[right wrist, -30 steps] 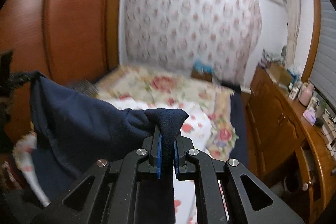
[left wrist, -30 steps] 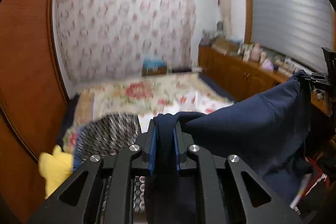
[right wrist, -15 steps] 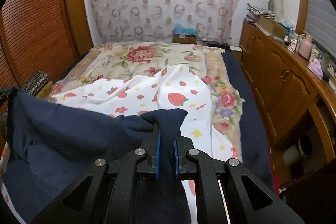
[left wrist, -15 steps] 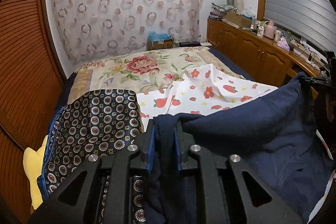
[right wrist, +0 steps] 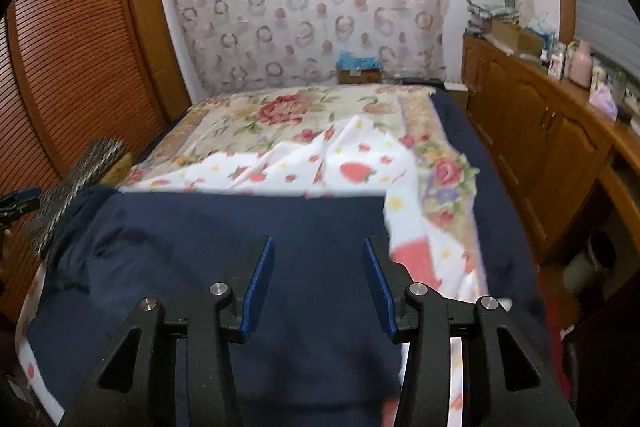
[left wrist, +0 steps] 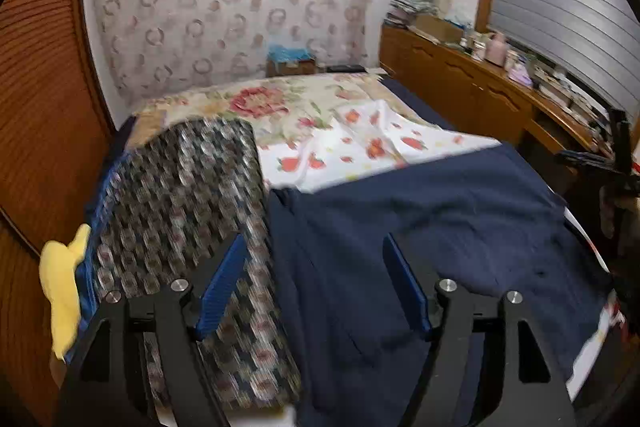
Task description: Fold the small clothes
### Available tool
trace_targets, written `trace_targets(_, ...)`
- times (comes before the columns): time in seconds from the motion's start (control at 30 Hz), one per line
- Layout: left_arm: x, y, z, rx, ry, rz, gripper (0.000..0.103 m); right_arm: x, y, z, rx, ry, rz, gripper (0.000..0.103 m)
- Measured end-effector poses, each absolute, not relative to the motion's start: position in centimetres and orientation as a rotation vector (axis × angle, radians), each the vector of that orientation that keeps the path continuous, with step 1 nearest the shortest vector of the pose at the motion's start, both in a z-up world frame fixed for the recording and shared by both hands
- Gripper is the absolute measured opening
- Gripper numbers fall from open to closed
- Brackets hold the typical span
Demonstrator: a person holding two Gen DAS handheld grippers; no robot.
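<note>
The left gripper (left wrist: 316, 263) stands with its jaws wide apart; they have just been opening, and the blue pads (left wrist: 222, 283) press on nothing. Under and ahead of it the navy garment (left wrist: 440, 223) lies spread flat on the bed (left wrist: 280, 99), its left edge running forward between the two fingers, so that the left finger hangs over a dark patterned cloth (left wrist: 180, 195) and the right finger over the navy fabric. Far to the left of this gripper, at the bed's side, sits a yellow soft thing (left wrist: 62, 287). Beyond the garment's far edge a white sheet printed with strawberries (left wrist: 360, 151) lies rumpled over a floral bedspread.

The right gripper (right wrist: 318, 273) is parted to a middling width, its jaws likewise just opened, with nothing clamped. The navy garment (right wrist: 224, 227) fills the space beneath and between its fingers and stretches away to its left; the cloth's right edge lies just past the right finger, where the strawberry sheet (right wrist: 420, 247) shows. Ahead of it the sheet bunches up in folds. To its right, past the bed's dark edge, runs a row of wooden cabinets (right wrist: 532, 147) crowded with small items on top. On its left stands a louvred wooden wardrobe (right wrist: 76, 47)
</note>
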State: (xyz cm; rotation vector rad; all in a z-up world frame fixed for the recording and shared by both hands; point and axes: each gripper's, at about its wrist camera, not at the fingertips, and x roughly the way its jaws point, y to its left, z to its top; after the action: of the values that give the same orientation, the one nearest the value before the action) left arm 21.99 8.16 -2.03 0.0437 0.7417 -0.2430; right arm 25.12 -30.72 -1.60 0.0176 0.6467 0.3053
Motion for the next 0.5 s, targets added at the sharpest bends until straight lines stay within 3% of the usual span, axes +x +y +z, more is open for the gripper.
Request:
trace_targets(0.3,16.4,7.1,-5.2,0.063,0.816,-0.229,0.073,20.6,-30.0,-7.1,-0.012,0.766,0.372,0.047)
trace_targets(0.5,14.4,6.5,-7.1,0.062,0.843,-0.232,0.073,20.0,-30.0,-7.9,-0.069,0.781,0.37,0.047)
